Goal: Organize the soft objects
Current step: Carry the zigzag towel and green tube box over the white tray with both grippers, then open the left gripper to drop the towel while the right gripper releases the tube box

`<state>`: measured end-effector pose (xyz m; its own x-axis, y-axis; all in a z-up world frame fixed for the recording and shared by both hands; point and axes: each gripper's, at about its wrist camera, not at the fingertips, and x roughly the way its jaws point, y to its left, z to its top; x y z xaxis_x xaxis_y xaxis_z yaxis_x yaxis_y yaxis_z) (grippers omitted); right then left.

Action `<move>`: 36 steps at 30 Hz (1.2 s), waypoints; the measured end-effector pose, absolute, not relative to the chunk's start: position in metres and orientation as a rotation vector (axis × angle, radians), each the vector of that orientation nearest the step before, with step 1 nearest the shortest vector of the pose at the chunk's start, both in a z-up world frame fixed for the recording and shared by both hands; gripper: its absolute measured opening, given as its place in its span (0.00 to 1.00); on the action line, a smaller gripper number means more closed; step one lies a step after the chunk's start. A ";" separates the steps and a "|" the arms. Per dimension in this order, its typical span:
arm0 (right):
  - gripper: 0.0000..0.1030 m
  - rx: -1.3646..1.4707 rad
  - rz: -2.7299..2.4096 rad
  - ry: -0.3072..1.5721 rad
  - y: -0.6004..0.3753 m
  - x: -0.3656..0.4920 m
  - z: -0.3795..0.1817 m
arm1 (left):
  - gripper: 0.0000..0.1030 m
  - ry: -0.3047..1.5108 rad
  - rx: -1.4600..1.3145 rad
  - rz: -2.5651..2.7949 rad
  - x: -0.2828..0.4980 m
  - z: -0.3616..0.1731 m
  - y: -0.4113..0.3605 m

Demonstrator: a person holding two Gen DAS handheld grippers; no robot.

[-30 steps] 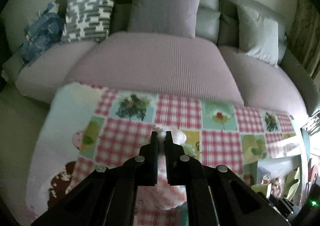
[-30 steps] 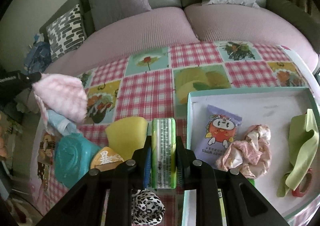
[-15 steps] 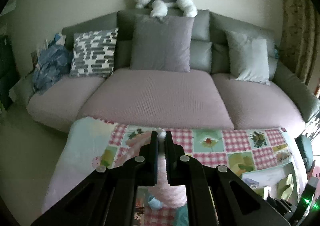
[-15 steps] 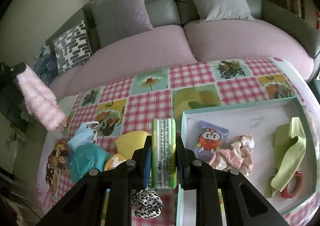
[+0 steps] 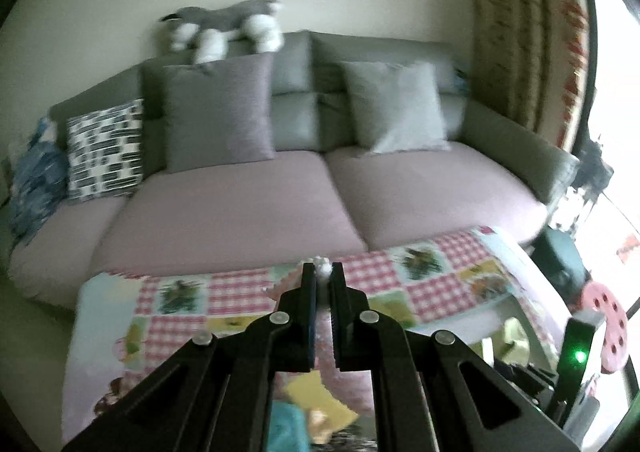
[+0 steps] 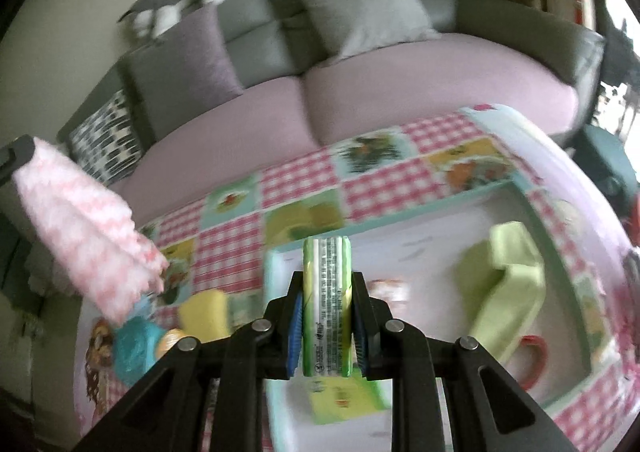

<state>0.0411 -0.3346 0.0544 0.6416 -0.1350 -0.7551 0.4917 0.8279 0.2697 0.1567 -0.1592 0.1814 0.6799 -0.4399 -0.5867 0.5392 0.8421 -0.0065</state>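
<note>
My left gripper (image 5: pixel 323 272) is shut on a fluffy pink cloth, held above the checked tablecloth (image 5: pixel 240 284). In the left wrist view only a white tuft (image 5: pixel 322 265) of the cloth pokes out between the fingertips. In the right wrist view the pink cloth (image 6: pixel 84 224) hangs in the air at the left, from the left gripper's dark tip (image 6: pixel 16 156). My right gripper (image 6: pixel 326 280) is shut on an upright green tissue pack (image 6: pixel 327 256), over the left part of a white tray with a teal rim (image 6: pixel 404 208). A light green cloth (image 6: pixel 504 284) lies in the tray.
A yellow sponge (image 6: pixel 204 312) and a teal item (image 6: pixel 136 344) lie on the table left of the tray. A red ring (image 6: pixel 534 356) sits in the tray. Behind the table is a pink sofa (image 5: pixel 240 212) with cushions and a plush dog (image 5: pixel 224 24). A pink stool (image 5: pixel 604 328) stands at the right.
Both grippers rose and swung right. The pink cloth came up off the table and now hangs free. The tissue pack moved from over the table to over the tray.
</note>
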 end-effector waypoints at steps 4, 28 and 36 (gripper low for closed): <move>0.22 0.521 -0.451 0.797 -0.363 0.022 0.052 | 0.06 0.622 0.218 -0.647 0.138 0.173 -0.204; 0.22 0.593 -0.536 0.922 -0.411 0.010 0.005 | 0.06 1.006 0.228 -0.702 0.138 0.007 -0.287; 0.22 0.592 -0.549 0.989 -0.411 0.018 -0.013 | 0.06 1.085 0.255 -0.663 0.138 -0.029 -0.287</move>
